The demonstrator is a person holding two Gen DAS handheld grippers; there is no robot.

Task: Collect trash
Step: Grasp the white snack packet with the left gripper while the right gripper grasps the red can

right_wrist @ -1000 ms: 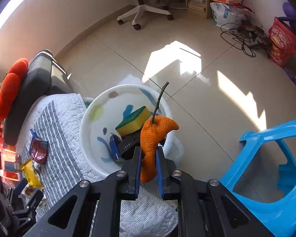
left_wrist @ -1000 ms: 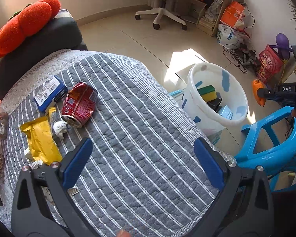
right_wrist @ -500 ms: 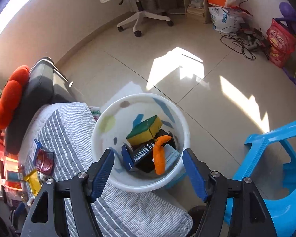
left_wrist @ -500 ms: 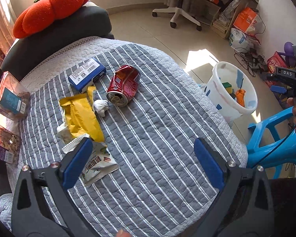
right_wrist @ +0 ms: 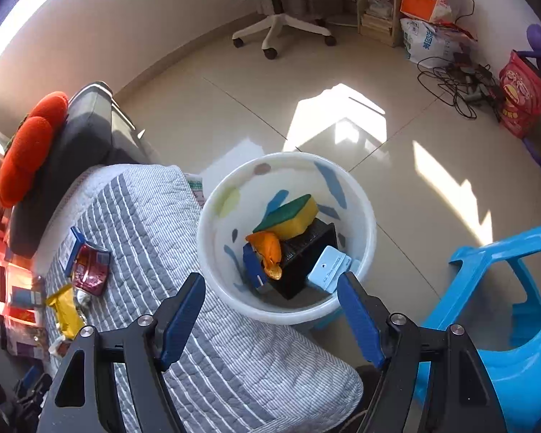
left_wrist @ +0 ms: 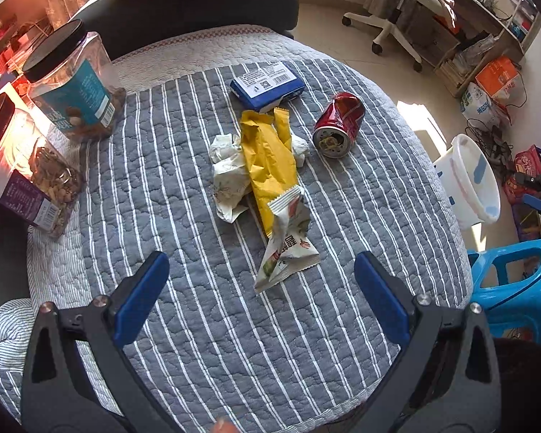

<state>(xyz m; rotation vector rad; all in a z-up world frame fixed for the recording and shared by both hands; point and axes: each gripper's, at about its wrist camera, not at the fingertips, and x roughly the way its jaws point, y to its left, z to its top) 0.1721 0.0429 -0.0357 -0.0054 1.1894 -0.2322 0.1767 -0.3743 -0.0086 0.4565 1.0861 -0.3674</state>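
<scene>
Blue-padded and spread wide, your left gripper (left_wrist: 261, 290) hangs empty above the grey quilted cover with white stripes (left_wrist: 205, 342), its fingers framing a white printed snack wrapper (left_wrist: 286, 240). Beyond that lie a long yellow foil wrapper (left_wrist: 268, 166), crumpled white paper (left_wrist: 227, 176), a dented red drinks can (left_wrist: 339, 126) on its side and a blue carton with a white barcode label (left_wrist: 267, 84). Two clear plastic jars of nuts (left_wrist: 72, 83) stand at the cover's left edge.

Your right gripper (right_wrist: 272, 319) is likewise open with nothing between its pads, poised over the white plastic bin with coloured blotches (right_wrist: 360, 195) on the tiled floor. Inside rest orange peel (right_wrist: 267, 249), a yellow-and-green sponge (right_wrist: 292, 216), a black box (right_wrist: 306, 252) and a pale blue tag (right_wrist: 328, 267). Just beside it stands a bright blue plastic stool (right_wrist: 505, 288).
</scene>
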